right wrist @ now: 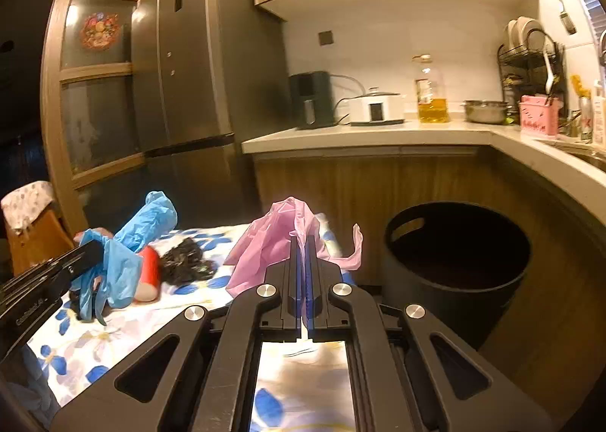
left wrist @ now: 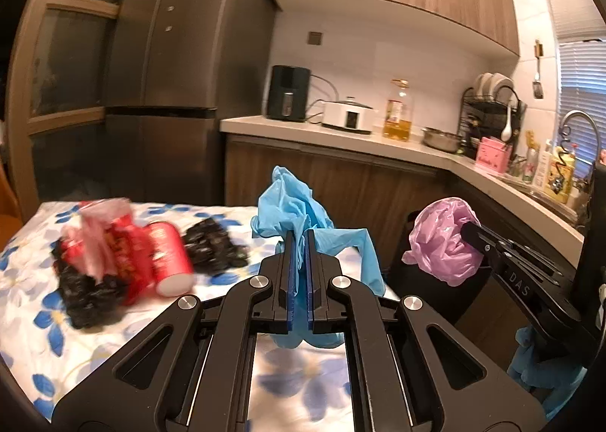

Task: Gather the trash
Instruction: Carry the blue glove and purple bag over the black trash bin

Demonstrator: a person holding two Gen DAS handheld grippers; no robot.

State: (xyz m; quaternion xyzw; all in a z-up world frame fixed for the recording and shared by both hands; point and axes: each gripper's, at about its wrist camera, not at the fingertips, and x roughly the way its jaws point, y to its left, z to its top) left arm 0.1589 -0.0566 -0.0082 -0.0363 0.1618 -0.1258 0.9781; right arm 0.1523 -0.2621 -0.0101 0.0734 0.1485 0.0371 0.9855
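My left gripper (left wrist: 300, 238) is shut on a crumpled blue plastic bag (left wrist: 291, 204) and holds it above the flowered table (left wrist: 38, 280). It also shows in the right wrist view (right wrist: 128, 242). My right gripper (right wrist: 303, 242) is shut on a pink plastic bag (right wrist: 272, 242), held just left of a black bin (right wrist: 454, 265). The pink bag also shows in the left wrist view (left wrist: 443, 238). On the table lie a red cup (left wrist: 170, 257), red and pink wrappers (left wrist: 110, 242) and black crumpled bags (left wrist: 216, 246).
A kitchen counter (right wrist: 378, 134) runs behind and along the right, with an air fryer (right wrist: 310, 98), cooker (right wrist: 375, 108), oil bottle (right wrist: 431, 91) and dish rack (right wrist: 530, 64). A fridge (right wrist: 197, 72) stands behind the table. A chair (right wrist: 30, 219) is at far left.
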